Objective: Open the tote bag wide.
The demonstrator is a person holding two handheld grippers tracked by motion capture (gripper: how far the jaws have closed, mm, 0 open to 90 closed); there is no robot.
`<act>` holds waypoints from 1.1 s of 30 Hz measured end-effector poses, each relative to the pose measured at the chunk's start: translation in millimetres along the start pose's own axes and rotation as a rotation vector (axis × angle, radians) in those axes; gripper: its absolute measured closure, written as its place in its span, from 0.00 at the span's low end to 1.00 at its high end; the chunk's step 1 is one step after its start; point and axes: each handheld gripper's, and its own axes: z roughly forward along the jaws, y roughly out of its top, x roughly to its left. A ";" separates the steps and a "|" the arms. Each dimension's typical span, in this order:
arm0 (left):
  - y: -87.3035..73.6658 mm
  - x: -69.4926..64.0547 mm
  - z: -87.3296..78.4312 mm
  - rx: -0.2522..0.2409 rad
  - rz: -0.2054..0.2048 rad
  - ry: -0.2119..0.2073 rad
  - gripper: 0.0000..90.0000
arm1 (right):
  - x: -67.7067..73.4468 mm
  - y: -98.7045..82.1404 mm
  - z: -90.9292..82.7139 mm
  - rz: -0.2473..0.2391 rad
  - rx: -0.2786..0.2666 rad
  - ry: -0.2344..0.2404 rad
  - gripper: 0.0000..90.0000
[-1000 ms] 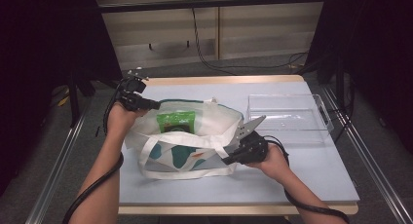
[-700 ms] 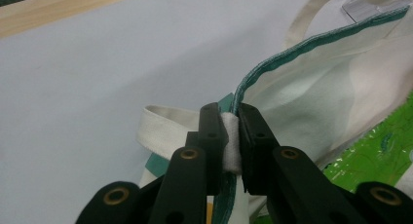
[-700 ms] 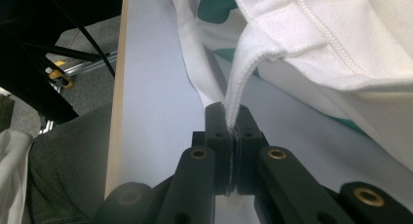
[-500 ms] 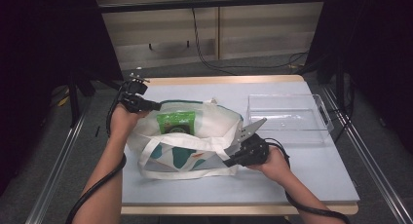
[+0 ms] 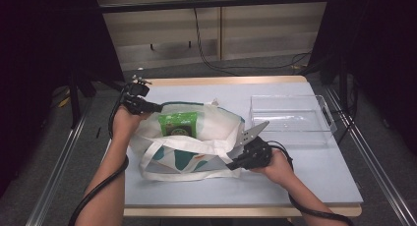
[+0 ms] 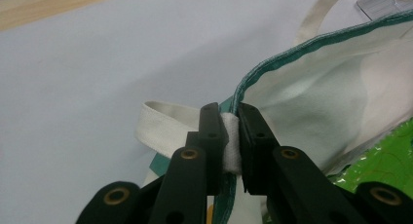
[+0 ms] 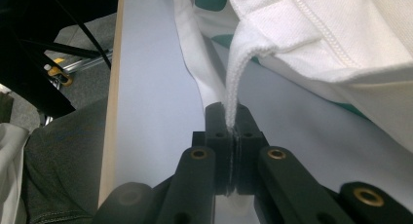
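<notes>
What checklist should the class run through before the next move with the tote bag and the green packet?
1. Left gripper shut on the tote bag rim: ok.
2. Right gripper shut on the bag's fabric edge: ok.
3. Bag mouth held open between both grips: ok.
4. Green packet seated inside the bag: ok.
5. Clear tray apart from the bag: ok.
6. Packet fully settled at the bottom: cannot tell.

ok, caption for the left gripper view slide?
Left tool clamped on the tote bag rim, green packet inside.
</notes>
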 end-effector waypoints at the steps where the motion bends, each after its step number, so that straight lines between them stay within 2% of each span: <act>1: -0.4 -0.6 0.7 -0.007 -0.003 0.006 0.91 | -0.1 -0.5 0.4 -0.004 0.004 -0.001 0.98; 3: -0.6 0.1 -0.3 0.001 0.024 0.006 0.91 | 0.4 -0.9 0.8 -0.001 0.008 -0.005 0.98; 9: -2.0 -0.9 -0.5 -0.014 0.004 0.005 0.89 | 0.0 -3.7 2.4 -0.002 0.015 -0.003 0.98; 10: -1.1 -1.2 -2.1 -0.006 0.021 0.001 0.88 | -0.1 -3.6 2.3 0.003 0.009 -0.006 0.98; 11: -1.1 -1.2 -2.1 -0.006 0.021 0.001 0.87 | -0.1 -3.6 2.3 0.003 0.009 -0.006 0.98; 14: 1.1 -1.9 -8.5 0.016 0.067 0.001 0.82 | -1.3 -2.3 0.4 0.009 -0.009 -0.009 0.98; 15: 1.1 -1.9 -8.5 0.016 0.067 0.001 0.81 | -1.3 -2.3 0.4 0.009 -0.009 -0.009 0.98; 16: 1.3 -2.9 -10.0 0.008 0.048 0.004 0.78 | -1.2 -1.7 0.4 0.010 -0.008 -0.010 0.98; 18: 2.0 -1.5 -13.9 0.012 0.072 -0.005 0.77 | -1.0 -1.1 -0.1 0.007 -0.004 -0.013 0.98; 20: 1.6 -2.4 -15.8 0.000 0.067 -0.002 0.75 | -0.8 -0.9 -0.4 0.008 -0.005 -0.015 0.98; 22: 1.1 -1.2 -17.6 0.006 0.083 -0.005 0.71 | -0.7 -0.8 -0.8 0.009 -0.007 -0.014 0.98; 24: 0.2 -1.0 -19.1 0.003 0.072 -0.008 0.70 | -0.8 -0.9 -0.8 0.007 -0.007 -0.013 0.98; 25: -0.1 -0.4 -20.4 0.004 0.073 -0.022 0.69 | -0.7 -1.1 -0.9 0.007 -0.008 -0.016 0.98; 30: -5.2 -1.6 -22.6 0.009 0.092 -0.007 0.64 | -0.8 -1.1 -0.8 0.017 -0.018 -0.015 0.98; 31: -8.6 -0.8 -22.9 -0.001 0.068 -0.007 0.65 | -0.7 -0.9 -0.8 0.017 -0.021 -0.019 0.98; 33: -10.5 1.1 -23.8 0.002 0.073 -0.010 0.65 | -0.7 -0.8 -0.9 0.015 -0.022 -0.015 0.98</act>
